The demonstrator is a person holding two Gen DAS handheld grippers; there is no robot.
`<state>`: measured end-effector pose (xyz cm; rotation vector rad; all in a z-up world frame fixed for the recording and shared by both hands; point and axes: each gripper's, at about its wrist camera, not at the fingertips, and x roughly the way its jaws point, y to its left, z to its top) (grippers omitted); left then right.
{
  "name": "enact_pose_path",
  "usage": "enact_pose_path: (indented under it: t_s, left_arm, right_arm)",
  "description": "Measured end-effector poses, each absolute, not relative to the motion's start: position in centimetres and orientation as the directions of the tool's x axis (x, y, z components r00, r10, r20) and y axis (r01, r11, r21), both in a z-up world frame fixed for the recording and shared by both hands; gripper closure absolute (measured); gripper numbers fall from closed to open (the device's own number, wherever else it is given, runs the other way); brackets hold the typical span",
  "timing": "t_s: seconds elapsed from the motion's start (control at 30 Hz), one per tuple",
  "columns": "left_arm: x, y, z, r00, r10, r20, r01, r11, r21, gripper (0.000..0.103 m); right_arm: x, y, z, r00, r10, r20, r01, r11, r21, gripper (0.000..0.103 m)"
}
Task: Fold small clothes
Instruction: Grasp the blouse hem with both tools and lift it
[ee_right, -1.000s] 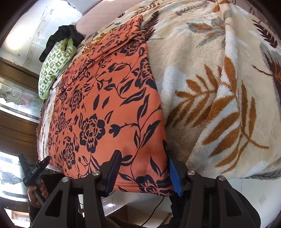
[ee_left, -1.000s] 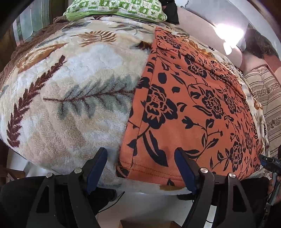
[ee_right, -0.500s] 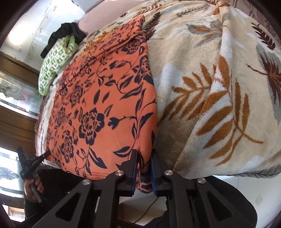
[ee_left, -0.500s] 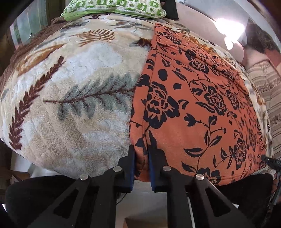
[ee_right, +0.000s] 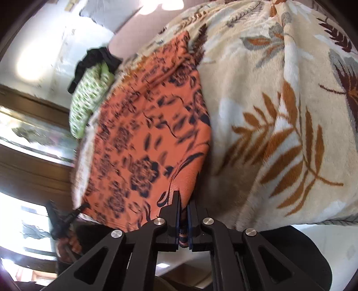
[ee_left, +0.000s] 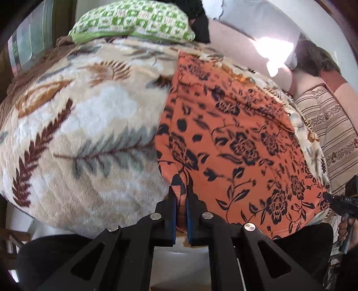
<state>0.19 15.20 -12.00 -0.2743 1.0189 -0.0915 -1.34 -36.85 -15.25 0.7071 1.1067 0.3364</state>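
An orange garment with a dark floral print (ee_left: pixel 235 138) lies spread on a leaf-patterned blanket (ee_left: pixel 73 125) over a bed. My left gripper (ee_left: pixel 180 197) is shut on the garment's near left corner, the cloth bunched between the blue pads. In the right wrist view the same garment (ee_right: pixel 143 138) lies left of the blanket (ee_right: pixel 279 116). My right gripper (ee_right: pixel 184 208) is shut on the garment's near right corner, and the hem is lifted off the blanket there.
A green and white patterned pillow (ee_left: pixel 134 20) with a black cloth (ee_left: pixel 201 24) beside it lies at the far end of the bed. A striped cushion (ee_left: pixel 329 125) sits at the right. The other gripper shows at each view's edge (ee_left: pixel 344 201) (ee_right: pixel 60 221).
Both grippers went from open around the near hem to shut on its corners. They have since pulled the corners up and forward, and the garment's near edge has risen.
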Motion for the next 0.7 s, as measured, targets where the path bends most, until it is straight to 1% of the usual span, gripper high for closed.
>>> enact_pose_path:
  t_s: [0.07, 0.17, 0.27, 0.33, 0.47, 0.6, 0.7]
  left_arm:
    - [0.6, 15.1, -12.4, 0.506, -0.198, -0.840, -0.056, 0.964, -0.261, 0.096]
    - [1.1, 15.3, -14.3, 0.450, -0.191, -0.872, -0.074, 0.966, -0.249, 0.096]
    - [1.1, 15.5, -13.9, 0.445, -0.212, -0.870, -0.066, 0.961, -0.268, 0.096]
    - [1.6, 15.5, -12.5, 0.466, -0.240, -0.852, -0.044, 0.955, -0.293, 0.096]
    - [4.5, 15.3, -7.9, 0.538, -0.285, -0.793, 0.023, 0.946, -0.325, 0.096]
    - [11.0, 15.1, -3.0, 0.615, -0.319, -0.721, 0.084, 0.936, -0.342, 0.096]
    - [17.8, 15.2, -0.7, 0.667, -0.307, -0.679, 0.079, 0.935, -0.346, 0.096]
  right_arm:
    - [-0.9, -36.8, -15.0, 0.432, 0.583, -0.688, 0.084, 0.733, 0.675, 0.098]
    - [-0.7, -36.5, -16.8, 0.398, 0.594, -0.699, 0.118, 0.723, 0.681, 0.098]
    - [-0.6, -36.5, -17.5, 0.382, 0.620, -0.685, 0.128, 0.699, 0.704, 0.098]
    - [-0.2, -36.5, -16.8, 0.392, 0.634, -0.666, 0.113, 0.686, 0.719, 0.098]
    - [2.7, -36.4, -13.7, 0.454, 0.675, -0.581, 0.038, 0.637, 0.770, 0.098]
    - [9.3, -37.4, -9.1, 0.550, 0.682, -0.483, -0.047, 0.602, 0.797, 0.098]
    - [16.3, -38.7, -6.3, 0.632, 0.651, -0.420, -0.067, 0.587, 0.807, 0.098]
